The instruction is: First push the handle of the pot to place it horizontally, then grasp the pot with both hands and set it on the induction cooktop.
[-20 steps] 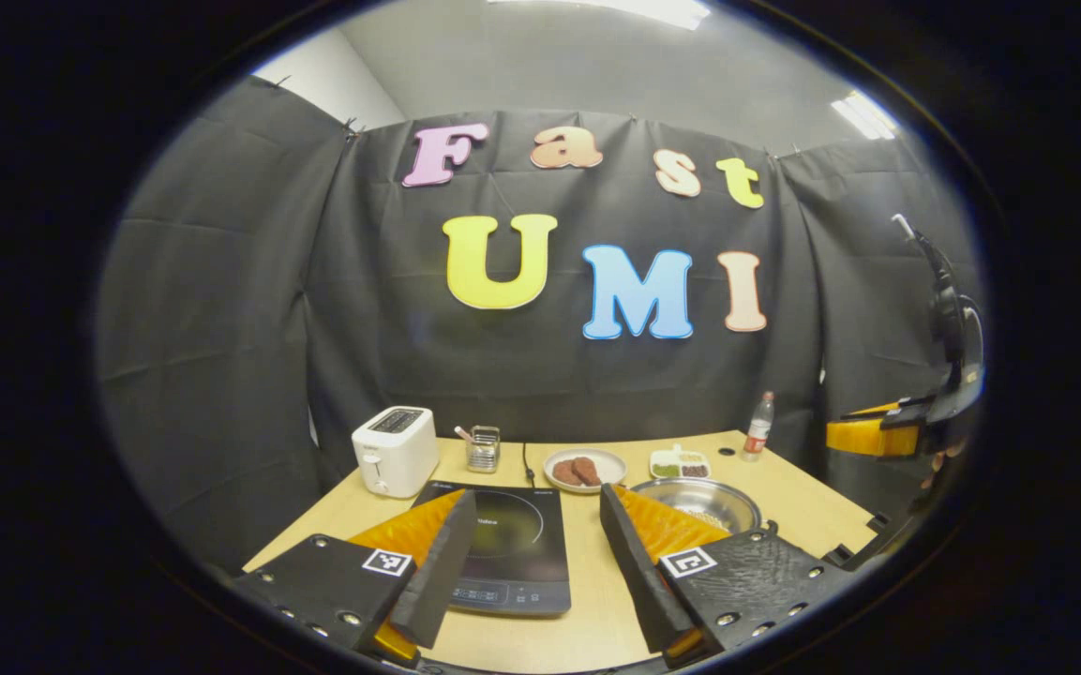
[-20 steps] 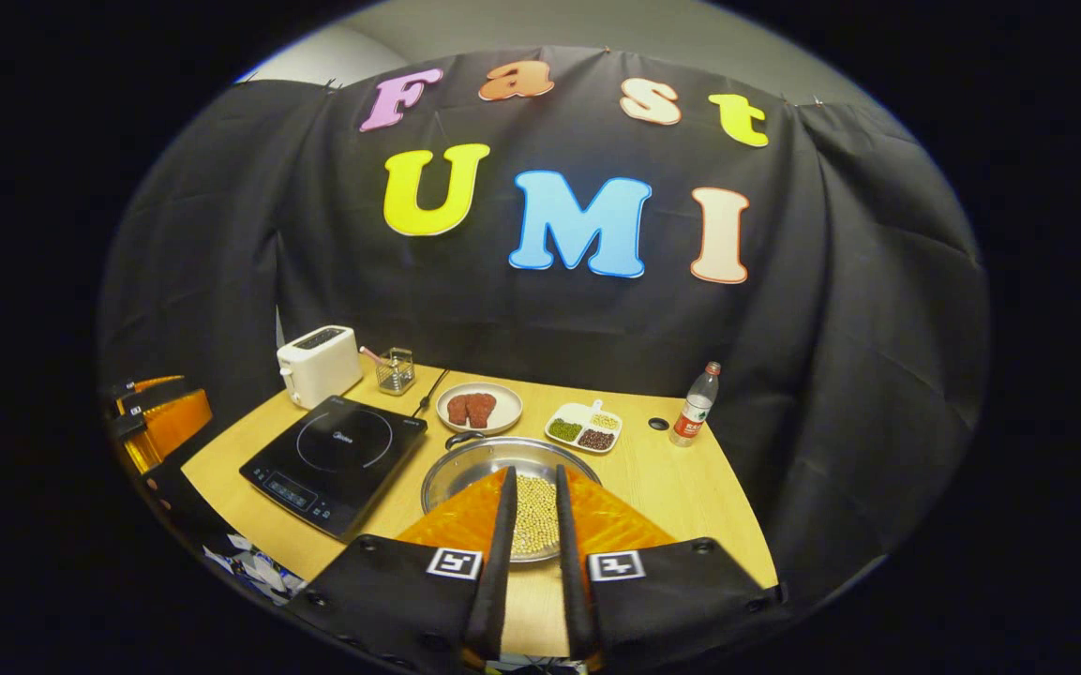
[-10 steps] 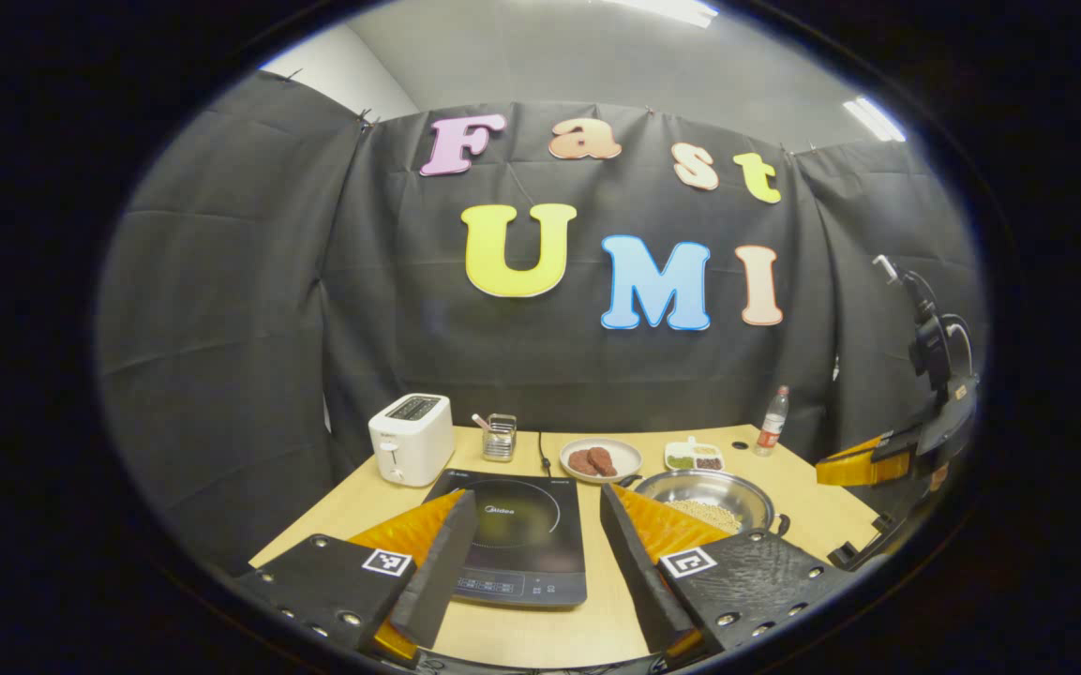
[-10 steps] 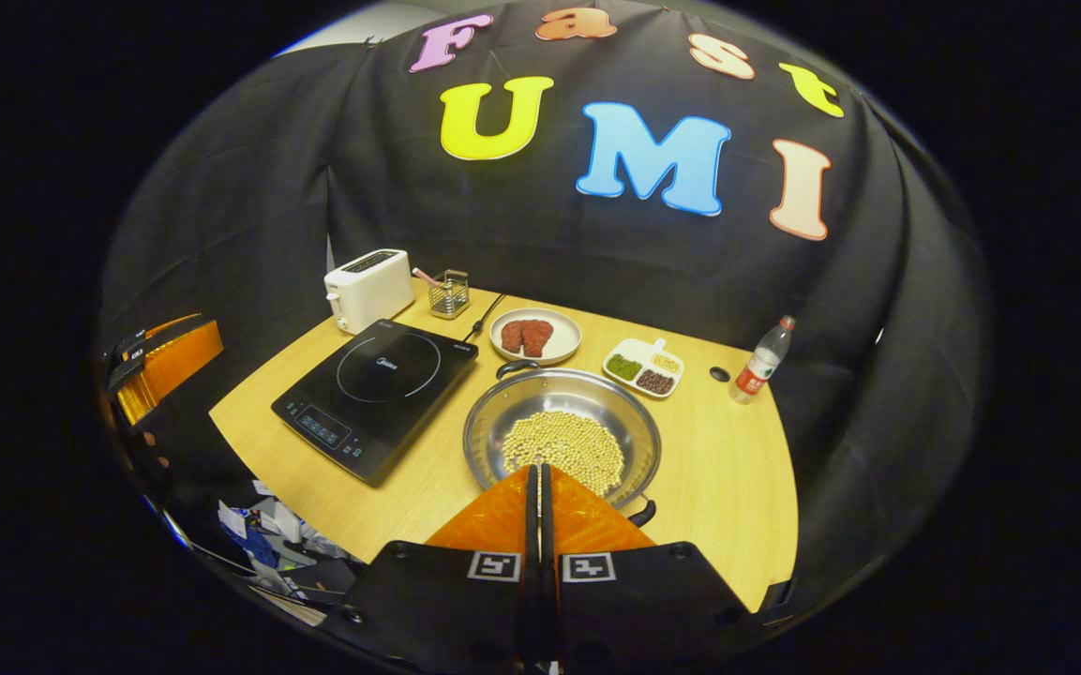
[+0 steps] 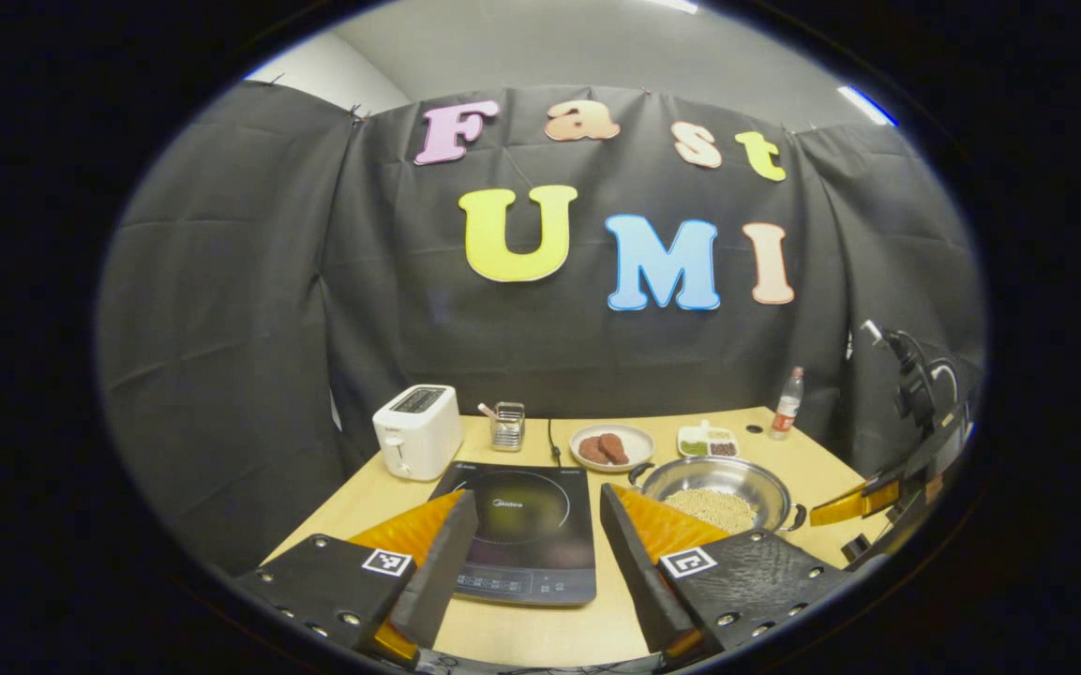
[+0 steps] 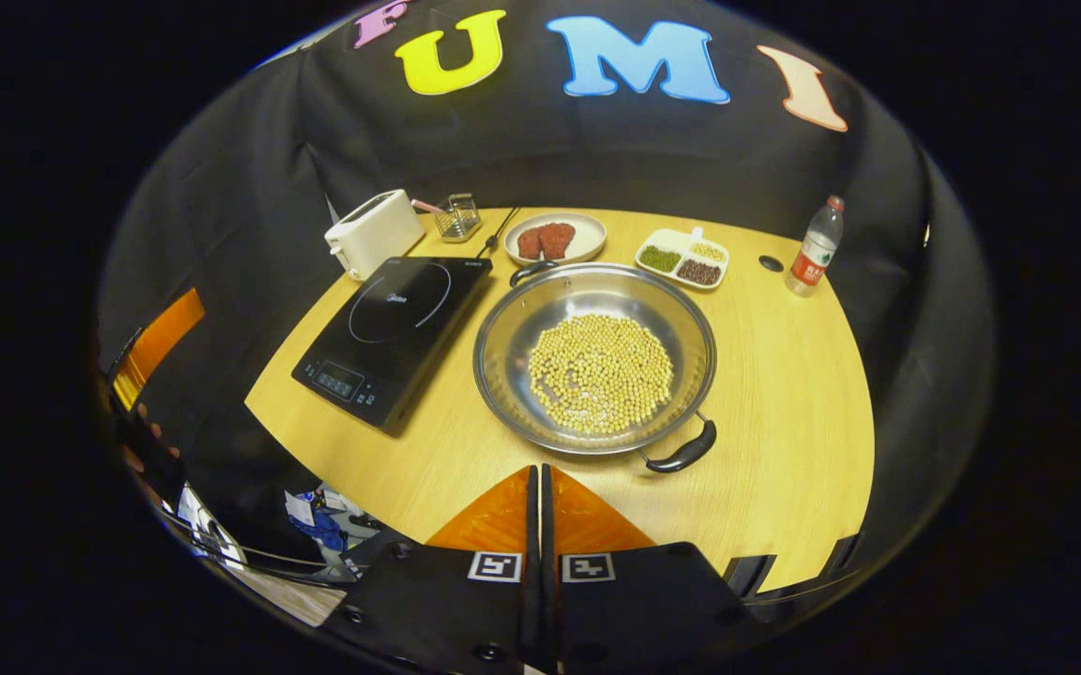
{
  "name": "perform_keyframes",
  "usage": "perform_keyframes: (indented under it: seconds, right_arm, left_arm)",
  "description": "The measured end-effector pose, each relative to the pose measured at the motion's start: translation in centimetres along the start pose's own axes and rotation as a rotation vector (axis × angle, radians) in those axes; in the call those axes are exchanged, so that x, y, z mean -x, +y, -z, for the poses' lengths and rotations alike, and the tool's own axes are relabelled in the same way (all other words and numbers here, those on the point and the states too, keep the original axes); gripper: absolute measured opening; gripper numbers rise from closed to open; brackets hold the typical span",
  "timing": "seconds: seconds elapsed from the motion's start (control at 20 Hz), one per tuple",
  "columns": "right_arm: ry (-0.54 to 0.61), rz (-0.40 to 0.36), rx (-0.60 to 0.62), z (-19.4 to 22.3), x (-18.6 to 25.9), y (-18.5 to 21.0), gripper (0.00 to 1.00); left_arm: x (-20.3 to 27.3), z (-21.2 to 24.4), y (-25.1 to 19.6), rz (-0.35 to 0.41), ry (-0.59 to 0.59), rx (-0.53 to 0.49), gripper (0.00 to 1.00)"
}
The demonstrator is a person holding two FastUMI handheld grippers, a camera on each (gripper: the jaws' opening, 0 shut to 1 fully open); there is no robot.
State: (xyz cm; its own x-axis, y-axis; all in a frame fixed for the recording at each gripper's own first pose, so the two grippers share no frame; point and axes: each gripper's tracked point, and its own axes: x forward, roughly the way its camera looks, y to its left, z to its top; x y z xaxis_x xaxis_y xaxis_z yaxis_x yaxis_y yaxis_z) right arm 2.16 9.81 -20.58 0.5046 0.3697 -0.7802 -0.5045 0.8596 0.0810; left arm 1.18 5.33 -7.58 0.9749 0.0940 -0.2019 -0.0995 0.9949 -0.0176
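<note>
Right gripper view shows my right hand-held gripper (image 6: 540, 497) with its fingers pressed together, empty, above the near table (image 6: 784, 450) edge. Just beyond it lies the pot (image 6: 594, 356), full of beans, its near handle (image 6: 685, 454) pointing toward me and to the right, its far handle (image 6: 532, 270) opposite, so the handle line runs slanted. I judge my right side nearer. The induction cooktop (image 6: 395, 323) sits left of the pot. My left hand-held gripper (image 5: 531, 553) is wide, empty. One pot, two handles, one cooktop.
</note>
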Motion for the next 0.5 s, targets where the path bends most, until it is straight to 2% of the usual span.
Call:
perform_keyframes:
  seconds: [0.25, 0.5]
  right_arm:
    - [0.105, -0.035, -0.040, 1.6, -3.6, -2.6, 0.02]
    - [0.182, -0.021, 0.003, 2.7, -6.6, -5.6, 0.02]
  left_arm:
    - [-0.5, 0.3, -1.1, -0.038, 0.034, -0.010, 0.81]
    - [-0.4, 0.2, -1.7, -0.116, 0.045, -0.021, 0.78]
